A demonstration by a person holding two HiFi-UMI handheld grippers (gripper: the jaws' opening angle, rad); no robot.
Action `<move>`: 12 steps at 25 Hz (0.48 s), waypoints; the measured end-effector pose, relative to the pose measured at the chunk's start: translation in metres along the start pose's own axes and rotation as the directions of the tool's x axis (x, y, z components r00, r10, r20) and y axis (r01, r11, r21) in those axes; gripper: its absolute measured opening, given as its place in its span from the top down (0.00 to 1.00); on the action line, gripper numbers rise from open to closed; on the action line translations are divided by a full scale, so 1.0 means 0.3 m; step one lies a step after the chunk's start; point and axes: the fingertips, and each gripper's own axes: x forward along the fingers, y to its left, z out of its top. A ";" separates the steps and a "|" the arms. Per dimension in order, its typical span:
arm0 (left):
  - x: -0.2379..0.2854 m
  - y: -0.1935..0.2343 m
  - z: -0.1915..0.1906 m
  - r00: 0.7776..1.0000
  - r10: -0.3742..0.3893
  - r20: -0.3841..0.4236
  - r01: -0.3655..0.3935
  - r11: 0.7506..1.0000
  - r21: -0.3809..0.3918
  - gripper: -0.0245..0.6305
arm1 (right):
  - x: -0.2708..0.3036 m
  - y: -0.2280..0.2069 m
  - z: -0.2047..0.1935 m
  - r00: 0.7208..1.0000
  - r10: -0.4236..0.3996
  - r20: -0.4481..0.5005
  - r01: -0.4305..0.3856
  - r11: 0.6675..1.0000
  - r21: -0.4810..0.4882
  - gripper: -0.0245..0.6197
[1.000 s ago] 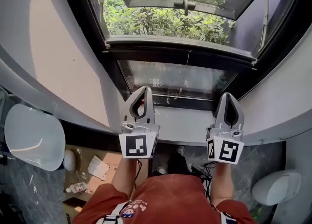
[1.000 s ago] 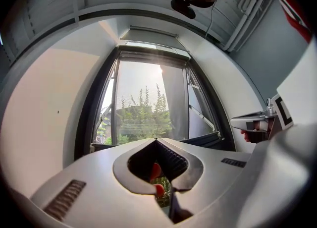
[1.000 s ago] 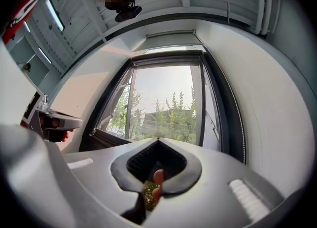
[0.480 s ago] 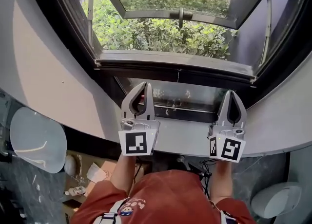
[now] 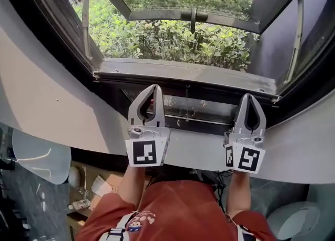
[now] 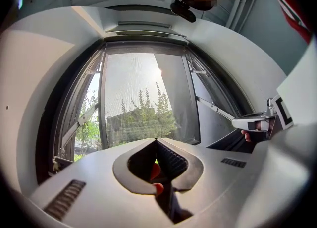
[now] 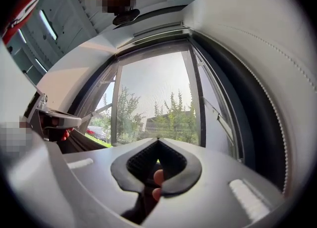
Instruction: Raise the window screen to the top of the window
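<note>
The window [image 5: 178, 30] stands ahead, its sash [image 5: 193, 15] swung outward over green shrubs. Fine screen mesh [image 6: 141, 98] spans the opening in the left gripper view, and the mesh [image 7: 153, 93] shows the same way in the right gripper view. A thin cord [image 5: 186, 101] hangs in front of the lower pane. My left gripper [image 5: 153, 89] and right gripper [image 5: 247, 98] are side by side above the sill [image 5: 199, 148], both shut and empty, tips pointing at the lower frame without touching it. Left gripper [image 6: 156, 141] and right gripper [image 7: 158, 141] tips meet in their own views.
A grey bottom frame bar [image 5: 183, 73] crosses the window above the grippers. Curved white wall panels flank the opening. Below the sill a white chair [image 5: 39, 156] stands at left, a cardboard box [image 5: 104, 182] with small items lies on the floor, and another white seat [image 5: 290, 221] is at lower right.
Both grippers have moved forward toward the window together, still shut. The window frame now sits lower and closer in the head view.
</note>
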 end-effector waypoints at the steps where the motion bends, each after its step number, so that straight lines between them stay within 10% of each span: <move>1: 0.008 0.008 -0.009 1.000 -0.005 0.006 0.005 1.000 -0.001 0.95 | 0.009 0.010 -0.008 1.000 0.003 -0.004 -0.003 1.000 -0.005 0.95; 12: 0.076 0.068 -0.049 0.998 -0.061 0.030 0.063 0.997 -0.041 0.95 | 0.046 0.087 -0.006 1.000 -0.018 -0.021 0.017 0.999 -0.050 0.95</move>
